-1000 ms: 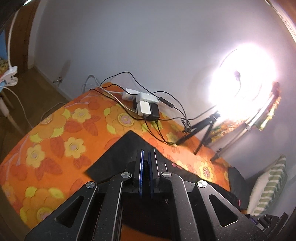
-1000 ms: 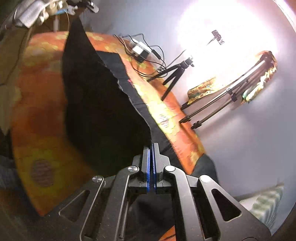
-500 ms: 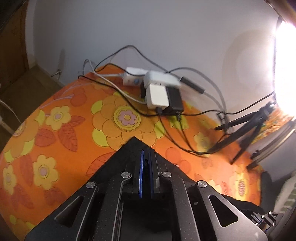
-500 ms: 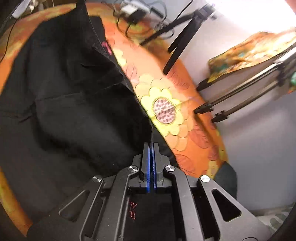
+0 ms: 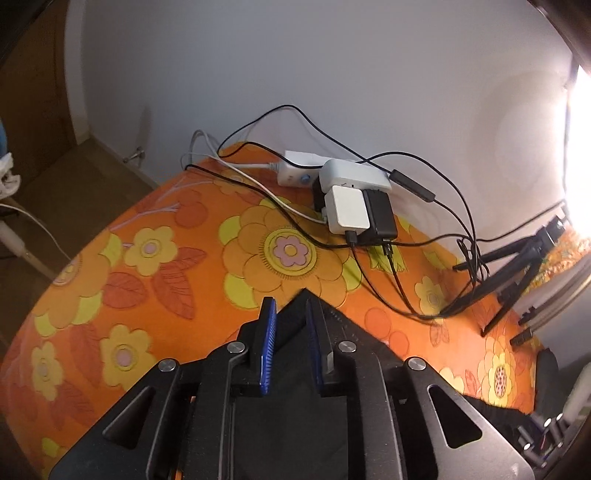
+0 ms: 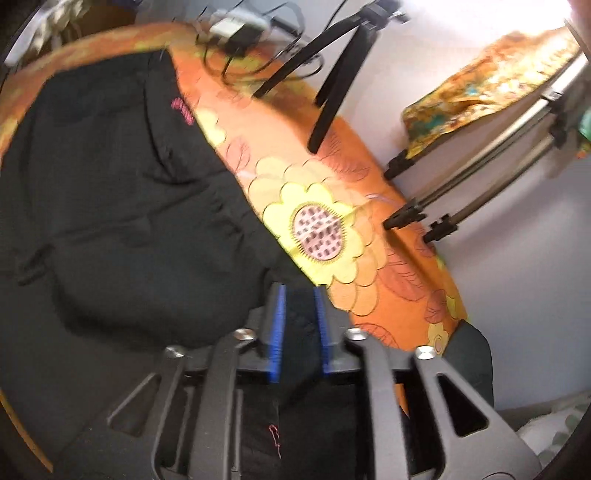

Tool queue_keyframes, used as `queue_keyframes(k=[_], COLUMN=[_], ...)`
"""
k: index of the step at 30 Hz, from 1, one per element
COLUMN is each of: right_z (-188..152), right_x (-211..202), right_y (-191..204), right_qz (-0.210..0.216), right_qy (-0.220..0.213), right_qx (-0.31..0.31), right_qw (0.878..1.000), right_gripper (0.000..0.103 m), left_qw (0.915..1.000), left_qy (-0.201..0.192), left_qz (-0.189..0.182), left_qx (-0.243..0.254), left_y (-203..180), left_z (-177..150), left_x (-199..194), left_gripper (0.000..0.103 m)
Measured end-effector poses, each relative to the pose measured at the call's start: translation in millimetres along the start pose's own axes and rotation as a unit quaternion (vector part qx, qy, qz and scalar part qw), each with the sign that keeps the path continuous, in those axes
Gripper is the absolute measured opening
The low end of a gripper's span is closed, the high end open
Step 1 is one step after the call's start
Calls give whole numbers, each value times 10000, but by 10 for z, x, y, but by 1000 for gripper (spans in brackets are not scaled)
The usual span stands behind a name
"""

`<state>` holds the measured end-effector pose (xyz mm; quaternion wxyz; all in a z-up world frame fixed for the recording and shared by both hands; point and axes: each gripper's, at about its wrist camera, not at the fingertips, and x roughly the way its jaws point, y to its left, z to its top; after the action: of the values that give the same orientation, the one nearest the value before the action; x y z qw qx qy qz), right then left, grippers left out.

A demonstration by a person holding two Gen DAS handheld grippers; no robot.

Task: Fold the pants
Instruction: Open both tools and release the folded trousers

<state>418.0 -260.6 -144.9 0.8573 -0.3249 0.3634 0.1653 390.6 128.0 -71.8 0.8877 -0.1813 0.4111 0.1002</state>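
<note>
Black pants (image 6: 122,221) flat between both just-parted pairs of jaws, left hand-held gripper (image 5: 290,325) and right hand-held gripper (image 6: 300,317).

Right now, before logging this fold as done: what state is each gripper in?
Left gripper: jaws just opening, pants corner between them, released.
Right gripper: same, opening, released.

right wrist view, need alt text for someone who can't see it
The right gripper, its blue-padded jaws just opening, hovers low over black pants laid flat on an orange floral cloth, with dark fabric lying between the pads. Beyond it, black tripod legs stand on the cloth near a tangle of chargers and cables by a white wall.
</note>
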Motion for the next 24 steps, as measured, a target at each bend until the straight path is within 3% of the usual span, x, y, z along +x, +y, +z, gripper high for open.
queue_keyframes(k=[2, 6, 9, 11, 16, 19, 24], right_z=[-34, -272, -681, -1018, -1940, -2268, -2455], right_x=[-149, -542, -904, -1123, -1411, -1482, -1657], right_y=[-114, -419, -698, -837, -977, -854, -538], right_qz=[83, 197, 174, 145, 181, 27, 86], right_qy=[-90, -231, -237, -196, 58, 362, 448], right_qx=[315, 1077, 1855, 2425, 3655, 3567, 2649], right_qw=[9994, 9937, 9822, 9699, 9306, 9335, 9632], right_gripper=[39, 44, 61, 66, 67, 67, 66], left_qw=[9999, 9987, 9968, 9944, 9851, 9776, 9616], left_qy=[43, 260, 363, 464, 741, 860, 1042], left_qz=[-78, -283, -358, -553, -960, -1154, -1534], left_qx=[89, 348, 616, 776, 1218, 1535, 2025], left_y=[47, 80, 56, 7, -299, -568, -988], left_z=[-42, -165, -267, -337, -565, -759, -1124], left_x=[-55, -76, -72, -65, -106, -175, -267], left_gripper=[15, 19, 37, 39, 39, 39, 39])
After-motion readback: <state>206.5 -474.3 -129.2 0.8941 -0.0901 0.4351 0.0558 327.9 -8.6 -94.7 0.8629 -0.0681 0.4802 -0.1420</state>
